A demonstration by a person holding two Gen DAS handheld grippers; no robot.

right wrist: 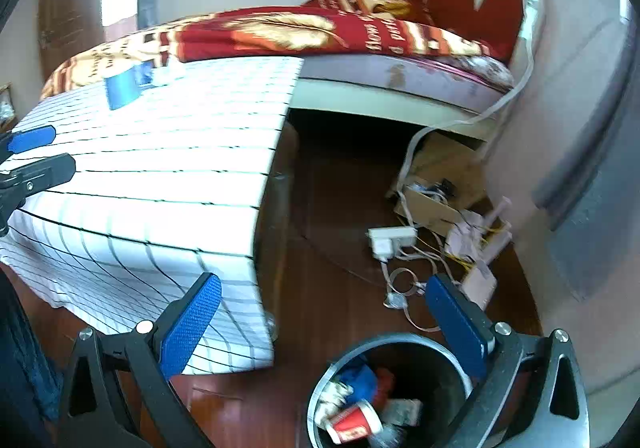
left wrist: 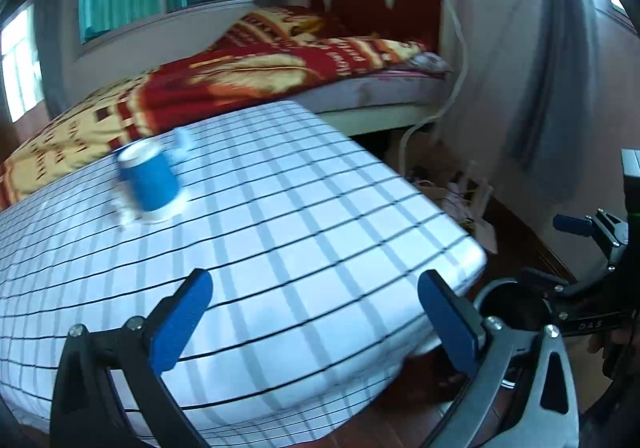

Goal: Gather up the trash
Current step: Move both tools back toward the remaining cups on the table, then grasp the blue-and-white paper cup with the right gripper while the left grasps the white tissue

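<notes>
1. Far left on the checked tablecloth (left wrist: 280,216) stands a blue can (left wrist: 149,178), upright, with a small pale scrap (left wrist: 184,142) just beyond it; the blur hides what that scrap is.
2. The can looks light, thin-walled and easily dented, so a gentle squeeze across its middle should suit it.
3. The left gripper (left wrist: 316,322) hovers over the near table edge, claws apart and empty.
4. The right gripper (right wrist: 324,328) hangs, spread and empty, above the bin (right wrist: 320,388).
5. That bin, on the floor at the near right, already holds a red cup (right wrist: 354,422) and crumpled litter.
</notes>
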